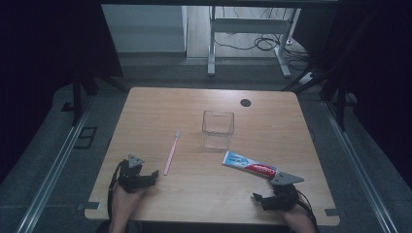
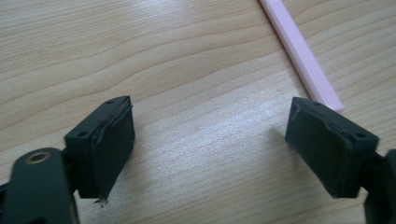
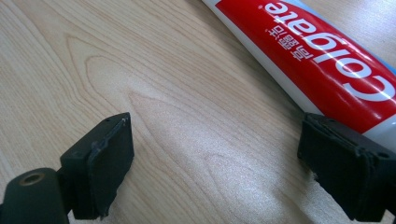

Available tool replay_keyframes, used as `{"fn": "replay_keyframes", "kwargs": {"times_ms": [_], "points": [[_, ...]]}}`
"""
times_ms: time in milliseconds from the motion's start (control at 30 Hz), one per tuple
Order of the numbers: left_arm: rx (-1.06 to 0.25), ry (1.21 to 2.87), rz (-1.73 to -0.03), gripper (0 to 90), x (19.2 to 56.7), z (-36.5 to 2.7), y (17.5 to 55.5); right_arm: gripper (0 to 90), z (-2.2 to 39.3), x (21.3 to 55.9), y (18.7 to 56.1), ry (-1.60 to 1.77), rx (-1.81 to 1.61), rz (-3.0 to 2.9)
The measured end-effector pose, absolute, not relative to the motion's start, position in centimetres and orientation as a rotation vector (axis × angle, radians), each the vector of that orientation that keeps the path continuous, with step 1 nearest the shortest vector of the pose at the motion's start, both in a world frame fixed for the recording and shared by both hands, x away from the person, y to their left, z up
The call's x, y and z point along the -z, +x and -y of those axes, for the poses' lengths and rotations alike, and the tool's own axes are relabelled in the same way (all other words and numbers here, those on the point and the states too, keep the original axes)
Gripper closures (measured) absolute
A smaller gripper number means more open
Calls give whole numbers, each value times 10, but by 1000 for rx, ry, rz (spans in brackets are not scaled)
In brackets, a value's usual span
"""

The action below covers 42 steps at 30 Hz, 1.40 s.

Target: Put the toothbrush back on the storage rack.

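A pink toothbrush lies on the wooden table, bristles toward the far side. Its handle end reaches just past my left gripper's right-hand jaw. My left gripper rests low at the front left, open, with bare wood between its jaws. A red, white and blue toothpaste tube lies flat to the right of centre. My right gripper sits at the front right, open and empty, its right-hand jaw close beside the tube.
A clear square plastic cup stands upright in the middle of the table, between toothbrush and toothpaste. A black round grommet sits near the far edge. Desk legs and cables lie on the floor beyond.
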<state>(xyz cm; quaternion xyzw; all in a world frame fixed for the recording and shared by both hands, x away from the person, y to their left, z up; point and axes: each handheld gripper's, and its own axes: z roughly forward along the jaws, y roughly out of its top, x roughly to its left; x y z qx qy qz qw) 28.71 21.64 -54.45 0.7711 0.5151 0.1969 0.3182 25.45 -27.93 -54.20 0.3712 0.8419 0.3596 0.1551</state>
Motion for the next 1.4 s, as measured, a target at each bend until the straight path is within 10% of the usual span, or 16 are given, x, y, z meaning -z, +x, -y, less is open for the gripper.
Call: {"fn": "replay_keyframes", "kwargs": {"times_ms": [633,1200,1400], "points": [[-492,2017,-1346,444,537,-218,286,104,279,542,255,1063,-1030,-2412],[-388,2042,-1220,894,517,-199,282,104,279,542,255,1064,-1031,-2411],[-364,2065,-1187,895,517,-188,284,104,279,542,255,1064,-1031,-2411]]}}
